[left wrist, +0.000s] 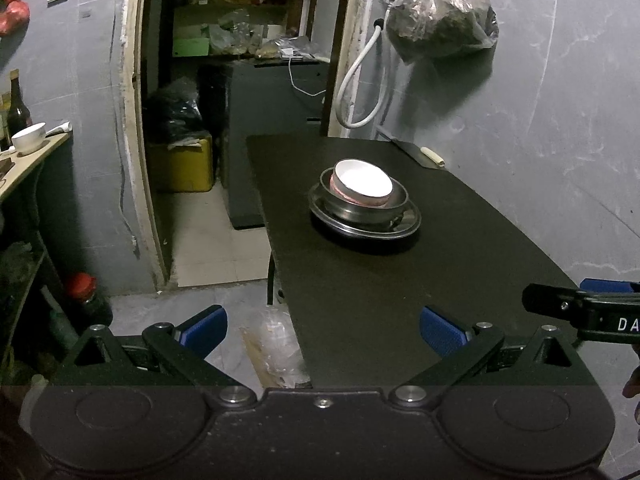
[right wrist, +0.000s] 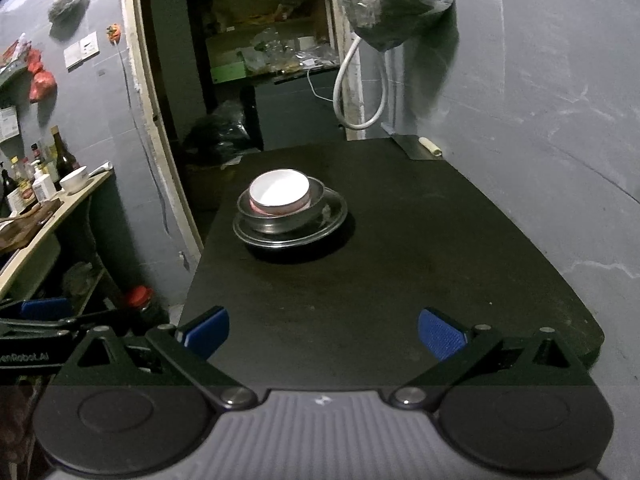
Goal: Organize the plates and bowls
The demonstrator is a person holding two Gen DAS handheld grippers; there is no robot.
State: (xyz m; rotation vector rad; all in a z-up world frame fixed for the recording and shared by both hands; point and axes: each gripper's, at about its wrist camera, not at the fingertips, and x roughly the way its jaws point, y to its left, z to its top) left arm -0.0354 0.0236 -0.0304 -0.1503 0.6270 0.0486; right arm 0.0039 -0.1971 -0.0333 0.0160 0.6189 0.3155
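A stack stands on the black table (left wrist: 360, 288) (right wrist: 400, 272): a white bowl with a pink outside (left wrist: 363, 180) (right wrist: 279, 191) sits tilted inside a steel bowl (left wrist: 360, 206) (right wrist: 280, 220), which rests on a steel plate (left wrist: 404, 226) (right wrist: 328, 222). My left gripper (left wrist: 323, 330) is open over the table's near left edge, well short of the stack, holding nothing. My right gripper (right wrist: 323, 333) is open above the table's near end, also empty and far from the stack. The right gripper's finger shows at the right edge of the left wrist view.
A cleaver with a pale handle (left wrist: 420, 154) (right wrist: 418, 145) lies at the table's far right corner. A side counter on the left holds a white bowl (left wrist: 29, 138) (right wrist: 74, 179) and bottles (right wrist: 36, 176). A filled plastic bag (left wrist: 440, 16) hangs on the wall. A doorway lies behind.
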